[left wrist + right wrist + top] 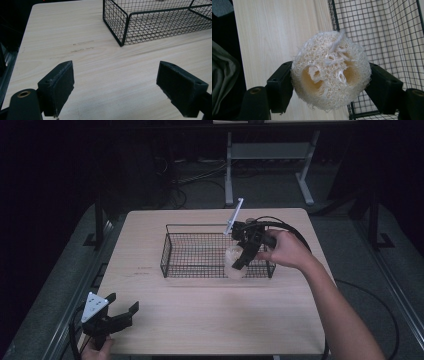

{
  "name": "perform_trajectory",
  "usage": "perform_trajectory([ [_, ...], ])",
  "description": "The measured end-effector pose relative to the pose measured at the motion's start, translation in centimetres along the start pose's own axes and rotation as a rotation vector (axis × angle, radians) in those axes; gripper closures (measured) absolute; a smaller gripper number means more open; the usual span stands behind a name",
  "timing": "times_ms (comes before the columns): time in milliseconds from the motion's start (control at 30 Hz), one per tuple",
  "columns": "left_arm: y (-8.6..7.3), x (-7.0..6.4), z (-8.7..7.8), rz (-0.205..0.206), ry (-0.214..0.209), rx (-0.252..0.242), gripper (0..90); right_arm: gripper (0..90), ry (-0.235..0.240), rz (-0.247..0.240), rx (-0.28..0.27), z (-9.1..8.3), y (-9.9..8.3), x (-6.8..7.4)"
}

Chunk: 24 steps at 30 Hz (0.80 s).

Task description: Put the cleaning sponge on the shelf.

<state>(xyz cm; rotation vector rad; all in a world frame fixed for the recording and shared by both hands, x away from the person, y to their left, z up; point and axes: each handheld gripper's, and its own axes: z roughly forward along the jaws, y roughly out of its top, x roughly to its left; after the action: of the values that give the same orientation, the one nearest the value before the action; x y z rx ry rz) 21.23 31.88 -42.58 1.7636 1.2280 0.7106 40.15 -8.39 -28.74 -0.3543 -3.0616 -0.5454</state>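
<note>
Right gripper [331, 82] pinches loofah sponge [331, 70] across its round sides, over the near rim of the wire basket [172, 251]. Looks light, springy, rough, so grip holds easily. Left gripper [122, 87] spread, idle over table [100, 62].

High view: fixed above the near edge, looking forward and down on the whole tabletop [210, 320] from far off. Left gripper view: low near the near-left corner, facing across the tabletop toward the wire basket [150, 22]. Right gripper view: close-up over the basket's near-right corner, looking down. All three share the basket and surrounding tabletop.
</note>
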Motion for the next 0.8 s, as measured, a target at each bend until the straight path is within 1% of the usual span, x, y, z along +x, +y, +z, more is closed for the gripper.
perform_trajectory([
  [167, 0.0, 0.0, 0.0, 0.001, 0.001, 0.000, 13.8, 27.4, -0.006, 0.018, 0.013, -0.1, 0.3, -0.8],
  [233, 0.0, 0.1, 0.0, -0.001, 0.002, -0.002, 13.8, 27.4, -0.010, 0.023, 0.009, -0.2, 0.5, -1.3],
  [333, 0.0, 0.1, 0.0, 0.000, 0.002, -0.003, 13.8, 27.4, -0.006, 0.032, 0.005, -0.3, 0.5, -1.6],
  [367, 0.0, 0.1, 0.0, 0.000, 0.000, -0.003, 13.8, 27.4, -0.011, 0.037, 0.018, -0.2, 0.6, -1.9],
  [567, 0.0, 0.0, 0.0, 0.001, 0.001, -0.003, 13.8, 27.4, -0.014, 0.047, 0.027, -0.2, 1.1, -2.7],
  [600, 0.0, 0.0, 0.0, 0.001, 0.001, -0.003, 13.8, 27.4, -0.014, 0.047, 0.027, -0.2, 1.1, -2.7],
  [633, 0.0, 0.1, 0.0, 0.000, 0.001, -0.003, 13.8, 27.4, -0.010, 0.057, 0.015, -0.3, 1.2, -3.1],
  [800, 0.0, 0.1, -0.1, -0.001, 0.002, -0.003, 13.8, 27.4, -0.018, 0.068, 0.024, -0.1, 1.3, -3.8],
])
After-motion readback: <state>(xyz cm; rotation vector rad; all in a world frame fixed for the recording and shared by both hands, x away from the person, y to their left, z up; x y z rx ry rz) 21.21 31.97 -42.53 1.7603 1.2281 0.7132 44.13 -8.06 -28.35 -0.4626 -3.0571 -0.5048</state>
